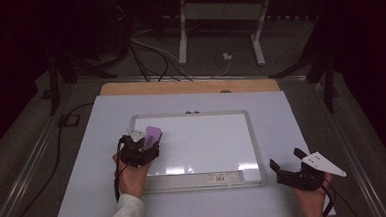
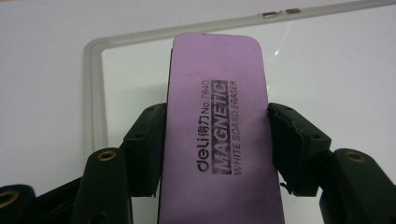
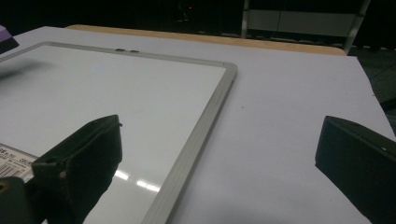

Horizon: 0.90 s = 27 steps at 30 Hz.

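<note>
A purple magnetic whiteboard eraser (image 2: 217, 135) is clamped between the two black jaws of my left gripper (image 1: 142, 143), over the near-left corner area of a whiteboard (image 1: 203, 143) with a grey frame. In the high view the eraser (image 1: 153, 136) sticks out past the gripper toward the board's far left. My right gripper (image 1: 288, 161) hovers past the board's near-right corner, jaws wide apart with nothing between them (image 3: 219, 154). The whiteboard (image 3: 93, 93) surface looks blank.
The board lies on a pale sheet (image 1: 291, 113) over a wooden table (image 1: 190, 86). A barcode label (image 1: 216, 177) sits on the board's near frame. Cables (image 1: 148, 56) and a metal stand (image 1: 221, 17) are on the floor beyond the table.
</note>
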Available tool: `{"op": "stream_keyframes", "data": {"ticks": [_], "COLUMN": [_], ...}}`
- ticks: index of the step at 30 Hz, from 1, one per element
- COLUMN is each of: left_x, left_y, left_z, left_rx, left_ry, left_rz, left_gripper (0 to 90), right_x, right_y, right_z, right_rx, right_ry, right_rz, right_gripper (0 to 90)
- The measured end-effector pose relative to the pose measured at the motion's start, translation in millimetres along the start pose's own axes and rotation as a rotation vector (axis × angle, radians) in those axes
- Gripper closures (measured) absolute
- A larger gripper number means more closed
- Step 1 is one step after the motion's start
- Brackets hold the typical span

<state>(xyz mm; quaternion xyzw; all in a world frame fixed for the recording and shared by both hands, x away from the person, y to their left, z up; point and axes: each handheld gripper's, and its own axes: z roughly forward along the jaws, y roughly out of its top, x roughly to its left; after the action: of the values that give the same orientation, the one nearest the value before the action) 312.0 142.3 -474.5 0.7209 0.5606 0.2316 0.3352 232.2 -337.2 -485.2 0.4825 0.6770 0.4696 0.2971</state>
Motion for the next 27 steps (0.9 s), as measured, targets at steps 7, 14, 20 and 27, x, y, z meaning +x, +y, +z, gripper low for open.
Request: {"op": "stream_keyframes", "data": {"ticks": [7,14,20,27], "left_x": [10.5,15.2,16.6,14.2], "left_y": [-10.2,-20.5,-31.4,-37.8], "left_z": [-4.7,-9.8,-12.0,-5.8], "left_rx": [0.011,0.022,0.044,0.078], "left_ry": [0.012,0.019,0.022,0.023], "left_rz": [-0.021,-0.034,-0.039,-0.023], "left_gripper": [41.9,41.9,41.8,41.8], "right_x": [0.7,1.5,1.9,1.8], "right_y": [-0.1,-0.2,-0.2,-0.2], "right_z": [0.5,1.0,1.3,1.0], "right_rx": [0.002,0.003,0.004,0.004], "right_ry": [0.001,0.003,0.005,0.004], "right_rz": [-0.003,-0.004,-0.006,-0.004], "right_gripper": [1.1,1.0,1.1,1.0]}}
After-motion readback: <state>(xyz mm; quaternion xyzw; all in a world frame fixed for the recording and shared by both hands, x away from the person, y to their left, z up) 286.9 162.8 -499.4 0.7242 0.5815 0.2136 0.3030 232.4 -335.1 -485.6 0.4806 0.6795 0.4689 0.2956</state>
